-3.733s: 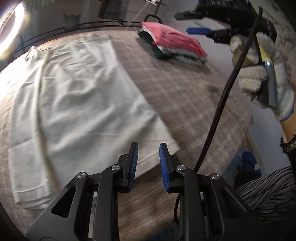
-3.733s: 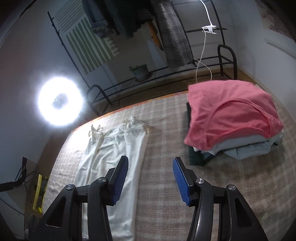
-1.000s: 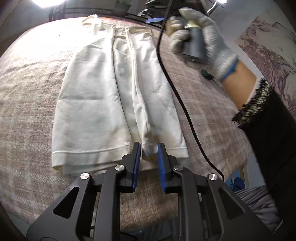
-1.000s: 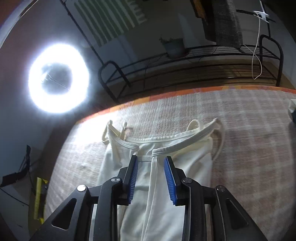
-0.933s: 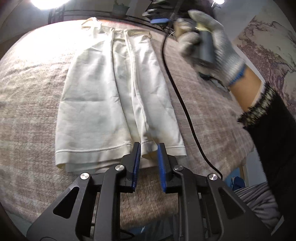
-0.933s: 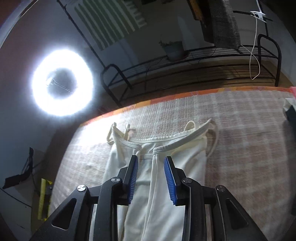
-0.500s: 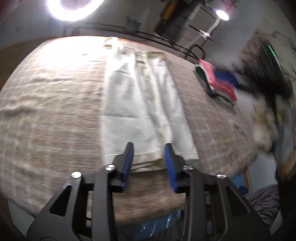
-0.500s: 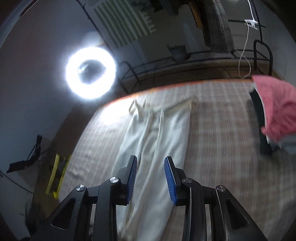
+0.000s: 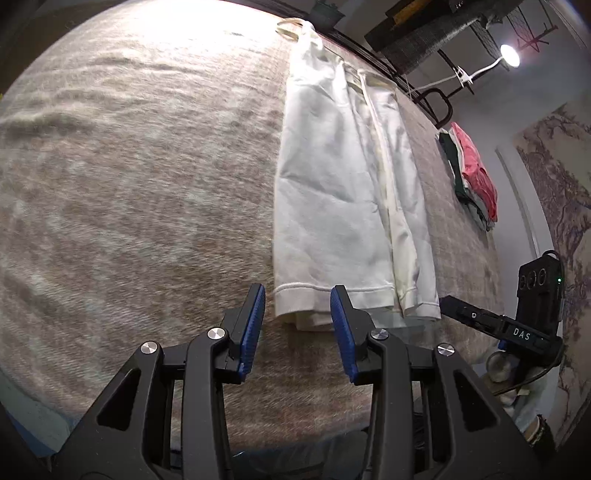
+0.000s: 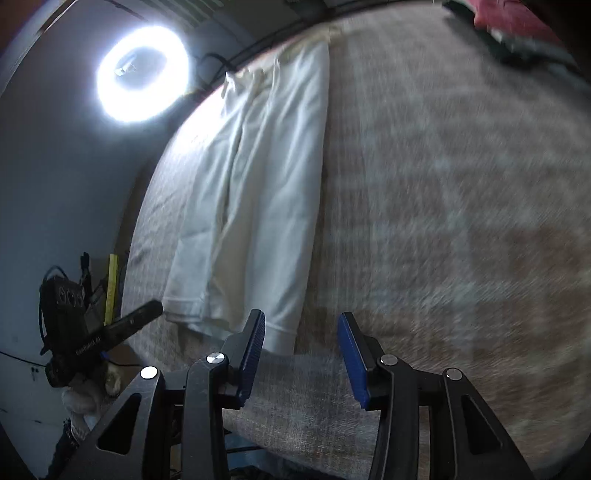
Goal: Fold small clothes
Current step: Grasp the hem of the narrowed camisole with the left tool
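Right view — plaid cloth (image 10: 461,221) motion-blurred; folded stack (image 10: 517,26) smeared, cut off by top edge.

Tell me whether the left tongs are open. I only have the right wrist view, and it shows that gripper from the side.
Observer: Yes. The left tongs are open and empty, and the near hem of the white garment lies just past their tips.
Operator: My view of the folded pile is blurred. What's in it?
Observer: The folded pile has a pink piece on top, with grey and dark green under it. It lies on the blanket, apart from the garment.
Operator: Is there any light besides the ring light?
Observer: A small clip lamp glows past the far end of the table.
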A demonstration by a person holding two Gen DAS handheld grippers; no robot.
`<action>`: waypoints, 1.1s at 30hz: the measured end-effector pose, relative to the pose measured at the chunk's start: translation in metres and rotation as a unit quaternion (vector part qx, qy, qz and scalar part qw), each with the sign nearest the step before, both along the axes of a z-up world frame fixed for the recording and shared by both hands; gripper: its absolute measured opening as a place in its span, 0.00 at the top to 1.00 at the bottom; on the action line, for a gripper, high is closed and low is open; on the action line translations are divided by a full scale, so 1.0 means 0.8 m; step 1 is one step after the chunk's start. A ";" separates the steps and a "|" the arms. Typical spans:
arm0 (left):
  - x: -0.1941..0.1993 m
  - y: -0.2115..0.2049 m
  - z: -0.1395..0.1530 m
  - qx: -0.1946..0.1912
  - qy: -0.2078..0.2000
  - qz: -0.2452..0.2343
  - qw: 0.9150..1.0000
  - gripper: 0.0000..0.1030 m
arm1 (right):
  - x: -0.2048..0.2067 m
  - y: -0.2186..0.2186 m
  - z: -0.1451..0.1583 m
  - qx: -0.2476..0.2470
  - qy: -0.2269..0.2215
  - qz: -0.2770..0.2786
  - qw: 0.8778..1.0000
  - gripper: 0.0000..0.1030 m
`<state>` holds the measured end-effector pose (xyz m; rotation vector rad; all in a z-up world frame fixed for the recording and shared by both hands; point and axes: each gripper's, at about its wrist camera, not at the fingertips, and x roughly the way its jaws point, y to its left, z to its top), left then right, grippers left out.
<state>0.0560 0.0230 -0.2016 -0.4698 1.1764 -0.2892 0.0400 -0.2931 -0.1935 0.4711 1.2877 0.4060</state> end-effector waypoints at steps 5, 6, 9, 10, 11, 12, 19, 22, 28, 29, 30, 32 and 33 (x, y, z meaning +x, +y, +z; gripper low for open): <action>0.005 -0.017 -0.004 0.019 -0.009 -0.022 1.000 0.96 | 0.000 0.003 -0.002 0.011 -0.019 0.014 1.000 0.70; 0.005 -0.018 -0.003 0.022 -0.011 -0.023 0.999 0.96 | 0.001 0.008 -0.007 0.023 -0.011 0.022 0.999 0.79; 0.000 -0.010 0.006 0.014 -0.017 -0.013 1.000 0.97 | 0.000 0.024 -0.014 0.028 0.000 0.041 0.999 0.97; -0.001 -0.006 0.009 0.007 -0.019 -0.009 1.000 0.97 | -0.001 0.024 -0.013 0.021 -0.005 0.040 0.999 0.97; -0.005 -0.001 0.012 -0.003 -0.021 -0.006 1.000 0.97 | -0.002 0.022 -0.009 0.019 -0.008 0.038 0.999 0.98; -0.006 0.001 0.014 -0.007 -0.023 -0.007 1.000 0.97 | -0.004 0.018 -0.002 0.023 -0.017 0.035 0.999 0.98; -0.002 -0.010 -0.010 0.014 0.000 -0.015 1.000 0.97 | -0.006 0.017 -0.014 -0.001 -0.006 0.036 0.999 0.98; -0.004 -0.010 -0.002 0.009 -0.007 -0.016 1.000 0.97 | -0.006 0.017 -0.011 0.002 -0.014 0.036 0.999 0.98; 0.002 0.000 0.009 -0.009 0.004 -0.011 1.000 0.97 | -0.003 -0.003 -0.001 0.046 -0.015 0.021 0.999 0.98; 0.008 0.001 0.013 -0.013 0.006 -0.009 1.000 0.97 | -0.001 -0.005 0.002 0.053 -0.017 0.018 0.998 0.98; 0.012 0.002 0.016 -0.015 0.006 -0.007 1.000 0.97 | 0.002 -0.010 0.006 0.056 -0.020 0.017 0.998 0.98; 0.024 0.002 0.026 -0.017 0.002 -0.003 1.000 0.97 | 0.008 -0.016 0.014 0.064 -0.025 0.013 0.998 0.98; 0.030 0.001 0.031 -0.014 -0.002 -0.003 1.000 0.97 | 0.013 -0.019 0.017 0.069 -0.027 0.009 0.997 0.98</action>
